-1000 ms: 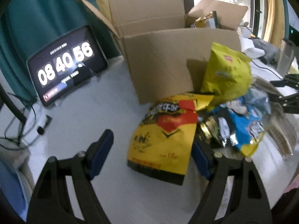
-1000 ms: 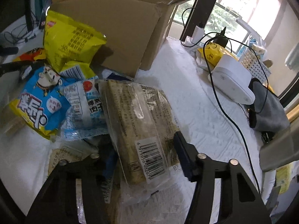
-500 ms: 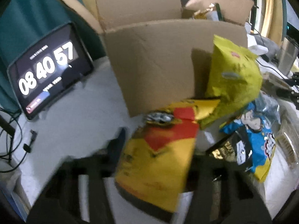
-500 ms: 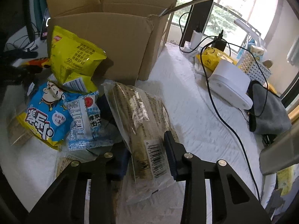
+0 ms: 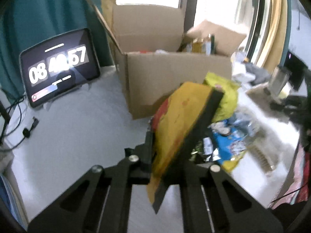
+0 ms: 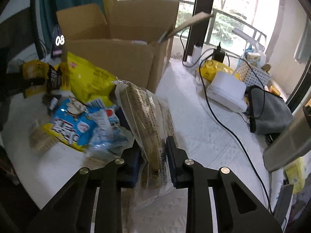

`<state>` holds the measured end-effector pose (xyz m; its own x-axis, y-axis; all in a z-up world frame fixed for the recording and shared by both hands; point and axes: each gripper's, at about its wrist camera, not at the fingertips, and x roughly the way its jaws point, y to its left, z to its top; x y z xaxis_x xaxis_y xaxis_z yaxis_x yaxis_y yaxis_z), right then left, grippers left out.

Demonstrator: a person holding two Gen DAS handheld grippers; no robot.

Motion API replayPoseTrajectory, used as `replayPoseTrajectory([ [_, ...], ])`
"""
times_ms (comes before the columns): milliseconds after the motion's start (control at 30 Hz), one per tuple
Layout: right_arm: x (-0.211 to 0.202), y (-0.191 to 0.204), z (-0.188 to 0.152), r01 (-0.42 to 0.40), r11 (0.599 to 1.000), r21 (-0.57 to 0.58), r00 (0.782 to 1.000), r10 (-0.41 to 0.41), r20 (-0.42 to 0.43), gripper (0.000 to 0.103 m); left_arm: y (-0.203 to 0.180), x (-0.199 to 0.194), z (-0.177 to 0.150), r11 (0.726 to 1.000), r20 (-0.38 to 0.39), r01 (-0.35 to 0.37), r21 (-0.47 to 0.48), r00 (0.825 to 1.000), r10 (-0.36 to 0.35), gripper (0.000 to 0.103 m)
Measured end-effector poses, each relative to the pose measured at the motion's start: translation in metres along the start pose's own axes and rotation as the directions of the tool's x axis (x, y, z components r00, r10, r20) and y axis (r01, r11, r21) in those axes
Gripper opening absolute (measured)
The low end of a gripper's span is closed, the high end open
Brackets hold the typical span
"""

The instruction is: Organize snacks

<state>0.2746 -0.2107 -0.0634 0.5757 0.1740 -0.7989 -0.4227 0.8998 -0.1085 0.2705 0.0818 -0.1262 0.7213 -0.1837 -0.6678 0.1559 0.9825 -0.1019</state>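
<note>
My left gripper [image 5: 167, 155] is shut on a yellow and red snack bag [image 5: 175, 128], which hangs tilted above the white table. The right wrist view shows that same bag [image 6: 33, 75] at the far left. My right gripper [image 6: 153, 155] has its jaws closing, and both pads press on a clear packet of brown crackers [image 6: 147, 112] that is raised at its near end. An open cardboard box [image 5: 175, 77] [image 6: 120, 58] stands behind. In front of it lie a lime-yellow bag [image 5: 225, 101] [image 6: 87, 81] and a blue bag [image 5: 229, 145] [image 6: 72, 124] among other snacks.
A tablet showing a clock [image 5: 58, 66] leans at the back left, with cables beside it. To the right of the box are a white device [image 6: 227, 91], a black cable [image 6: 223, 120], a grey pouch [image 6: 272, 112] and a white basket [image 6: 252, 73]. A metal cup [image 5: 278, 81] stands far right.
The left gripper closed on the yellow and red bag and raised it off the table. The right gripper closed on the cracker packet and rose with it.
</note>
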Motion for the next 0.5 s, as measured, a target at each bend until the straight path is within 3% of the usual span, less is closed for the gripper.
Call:
replayPoseTrajectory([
  [133,-0.016,0.009,0.007,-0.016,1.000,-0.002,0.999,0.016,0.045,0.026,0.000,-0.012,-0.005,0.999,0.029,0.001,-0.039,1.000,0.000,0.003],
  [267,-0.030,0.020,0.019,-0.032,0.999,-0.018,0.996,0.034,0.085,0.026,0.003,-0.023,0.000,0.994,0.043,0.060,-0.088,0.997,-0.057,0.003],
  [500,-0.048,0.028,0.038,-0.052,0.998,-0.026,0.988,0.055,0.147,0.026,-0.004,-0.052,0.018,0.991,0.119,0.094,-0.095,0.989,-0.083,0.003],
])
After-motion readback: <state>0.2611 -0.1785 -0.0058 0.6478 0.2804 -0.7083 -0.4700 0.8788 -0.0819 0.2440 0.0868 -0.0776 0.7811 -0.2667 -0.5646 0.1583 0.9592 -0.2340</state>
